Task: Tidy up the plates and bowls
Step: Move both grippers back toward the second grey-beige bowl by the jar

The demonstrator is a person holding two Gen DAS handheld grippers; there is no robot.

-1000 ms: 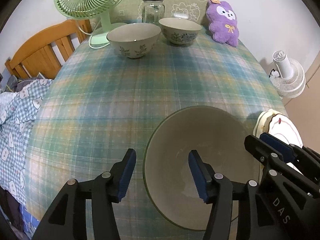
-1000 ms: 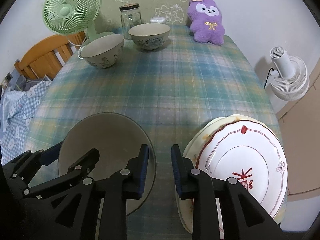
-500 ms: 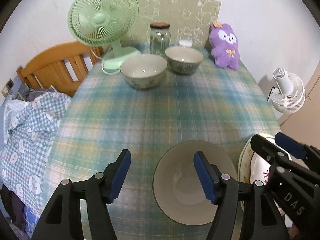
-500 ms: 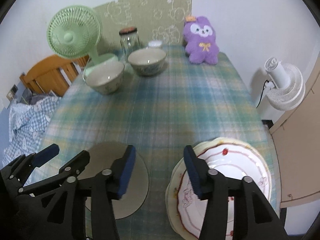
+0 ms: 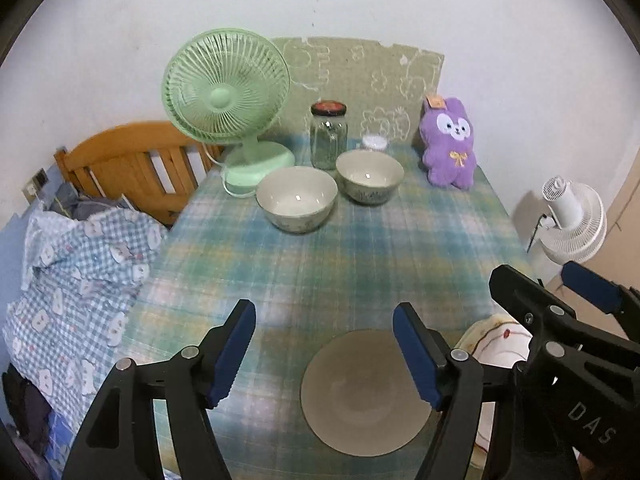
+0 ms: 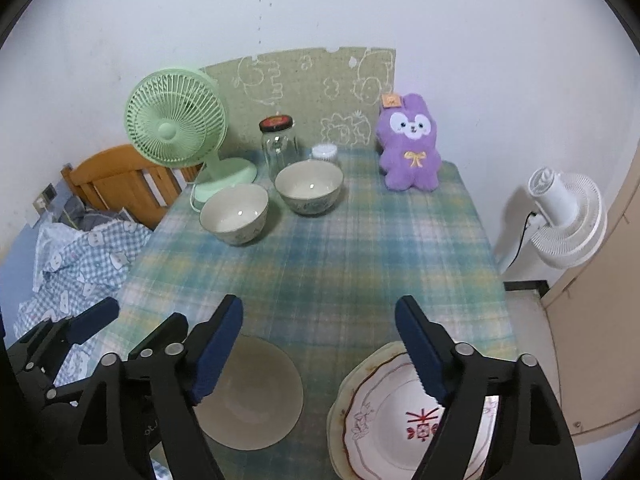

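Observation:
A grey-beige plate (image 5: 360, 394) lies on the plaid tablecloth near the front edge; it also shows in the right wrist view (image 6: 252, 396). A stack of white plates with red trim (image 6: 400, 420) lies to its right, partly seen in the left wrist view (image 5: 500, 344). Two patterned bowls stand at the far end, one on the left (image 5: 297, 198) (image 6: 234, 213) and one on the right (image 5: 370, 176) (image 6: 309, 186). My left gripper (image 5: 324, 346) is open and empty above the grey plate. My right gripper (image 6: 320, 344) is open and empty above the gap between plate and stack.
A green desk fan (image 5: 226, 92), a glass jar (image 5: 329, 134), a small white container (image 6: 324, 152) and a purple plush rabbit (image 5: 450, 144) stand at the table's far end. A wooden bed frame (image 5: 128, 160) with checked bedding (image 5: 80, 272) is left. A white floor fan (image 6: 560, 216) is right.
Both grippers have risen and pulled back from the table, so plates and bowls look smaller. The right gripper's jaws have opened wide; the left's have widened too.

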